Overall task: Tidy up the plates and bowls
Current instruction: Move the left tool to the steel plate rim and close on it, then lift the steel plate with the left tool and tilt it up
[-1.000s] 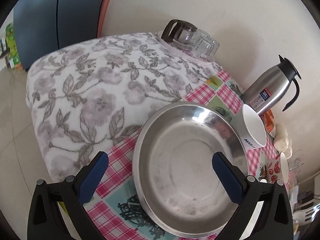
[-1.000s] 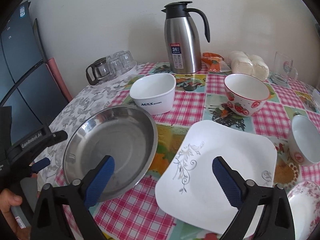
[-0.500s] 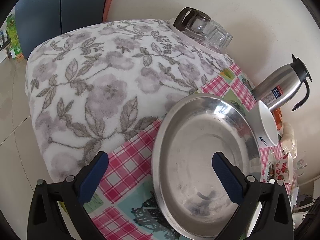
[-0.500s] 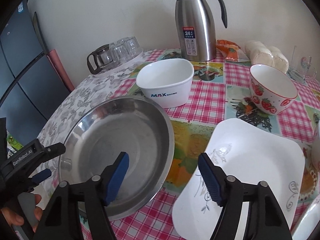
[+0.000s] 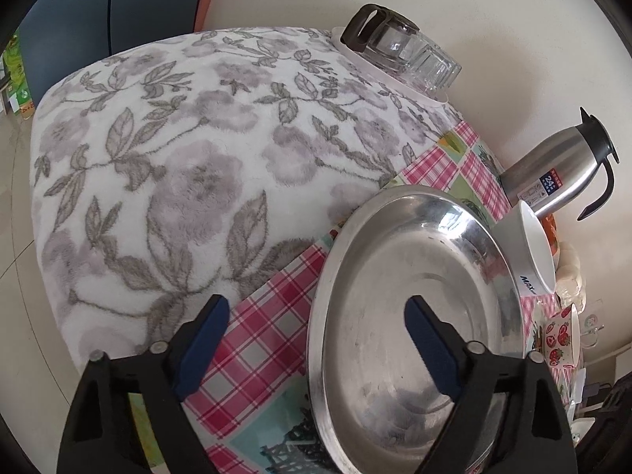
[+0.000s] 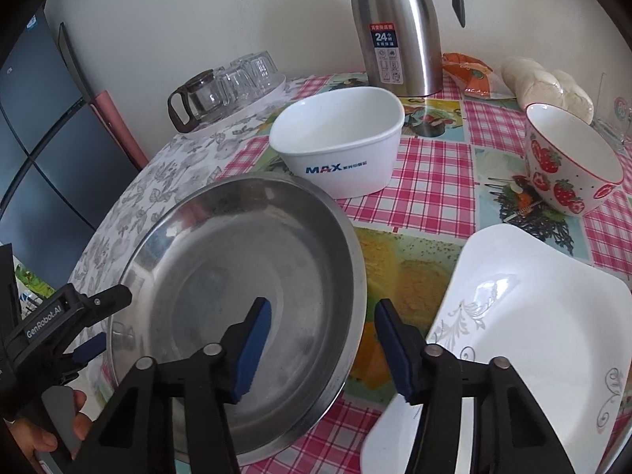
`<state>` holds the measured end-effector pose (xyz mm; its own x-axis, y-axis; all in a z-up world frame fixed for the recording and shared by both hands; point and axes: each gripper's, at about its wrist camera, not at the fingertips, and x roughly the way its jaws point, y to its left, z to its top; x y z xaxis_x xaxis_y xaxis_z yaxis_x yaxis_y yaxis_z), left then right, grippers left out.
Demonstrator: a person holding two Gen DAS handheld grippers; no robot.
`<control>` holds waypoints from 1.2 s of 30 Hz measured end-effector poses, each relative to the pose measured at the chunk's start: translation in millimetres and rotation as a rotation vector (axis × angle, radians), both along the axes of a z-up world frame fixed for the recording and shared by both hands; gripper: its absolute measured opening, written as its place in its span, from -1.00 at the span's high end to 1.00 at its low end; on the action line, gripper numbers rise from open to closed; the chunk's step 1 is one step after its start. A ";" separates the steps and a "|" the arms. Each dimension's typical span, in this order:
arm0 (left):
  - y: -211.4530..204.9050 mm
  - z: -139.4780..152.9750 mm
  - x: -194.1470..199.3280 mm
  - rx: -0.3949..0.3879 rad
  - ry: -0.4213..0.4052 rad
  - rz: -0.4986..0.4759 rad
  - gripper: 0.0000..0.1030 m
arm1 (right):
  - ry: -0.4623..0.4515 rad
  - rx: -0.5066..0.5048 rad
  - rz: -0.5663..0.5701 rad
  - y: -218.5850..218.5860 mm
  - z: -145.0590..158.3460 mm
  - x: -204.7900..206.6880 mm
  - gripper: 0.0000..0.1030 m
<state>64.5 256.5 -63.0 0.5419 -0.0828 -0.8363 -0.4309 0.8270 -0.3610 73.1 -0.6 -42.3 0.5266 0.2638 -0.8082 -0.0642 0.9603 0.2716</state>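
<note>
- In my left view my right finger (image 5: 428, 341) hides part of the steel plate (image 5: 414, 276), whose near rim runs off the bottom edge.
- The white plate (image 6: 525, 316) is cut off at the right and bottom.
- The jug (image 6: 399, 27) loses its lid at the top.
- Label print: too small to read.

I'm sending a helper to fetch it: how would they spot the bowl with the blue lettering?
Find the tall steel thermos by the wall. Directly before it, on the checked cloth, sits the white bowl. It is squarish and plain, with blue "MAX" lettering, unlike the round strawberry bowl.
</note>
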 end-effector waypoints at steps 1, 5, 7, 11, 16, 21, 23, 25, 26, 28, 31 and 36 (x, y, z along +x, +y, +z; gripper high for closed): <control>-0.6 -0.3 0.8 0.002 -0.004 -0.005 -0.59 | 0.003 0.004 -0.001 0.3 -0.9 0.8 0.05; -2.5 -1.1 3.2 -0.014 -0.023 -0.023 -0.37 | 0.013 0.018 -0.009 -0.6 -3.9 2.2 0.13; -5.8 -1.3 4.9 0.004 -0.023 -0.032 -0.36 | 0.018 0.023 -0.011 -0.9 -5.7 2.3 0.18; -12.3 -1.8 8.2 0.000 -0.030 -0.074 0.06 | 0.028 0.027 -0.018 -2.8 -8.3 2.2 0.31; -11.8 -2.6 4.9 0.008 -0.024 -0.063 0.38 | 0.039 0.045 -0.029 -8.0 -7.9 -0.7 0.45; -5.4 -2.5 -0.9 -0.015 -0.025 -0.050 0.55 | 0.049 0.077 -0.040 -13.7 -5.6 -5.7 0.49; -5.6 0.9 -3.8 -0.017 -0.033 -0.046 0.55 | 0.046 0.077 -0.035 -14.0 -3.1 -8.1 0.49; -6.8 5.7 -6.5 -0.016 -0.047 -0.047 0.55 | 0.041 0.078 -0.031 -14.2 -0.1 -10.4 0.49; -7.5 8.1 -8.3 -0.016 -0.054 -0.047 0.55 | 0.037 0.080 -0.030 -14.6 1.9 -12.0 0.49; -8.4 12.7 -11.4 -0.017 -0.066 -0.048 0.55 | 0.030 0.087 -0.031 -15.9 5.9 -14.8 0.49; -10.3 19.3 -15.5 -0.015 -0.082 -0.048 0.55 | 0.021 0.094 -0.033 -17.9 11.9 -19.5 0.49; -11.6 27.2 -23.5 -0.016 -0.104 -0.043 0.55 | 0.004 0.105 -0.024 -19.6 19.4 -27.9 0.49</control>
<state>41.1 244.9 -35.8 0.6214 -0.1203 -0.7742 -0.3547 0.8379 -0.4149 45.2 -20.2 -22.9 0.5307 0.3345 -0.7788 -0.0403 0.9278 0.3710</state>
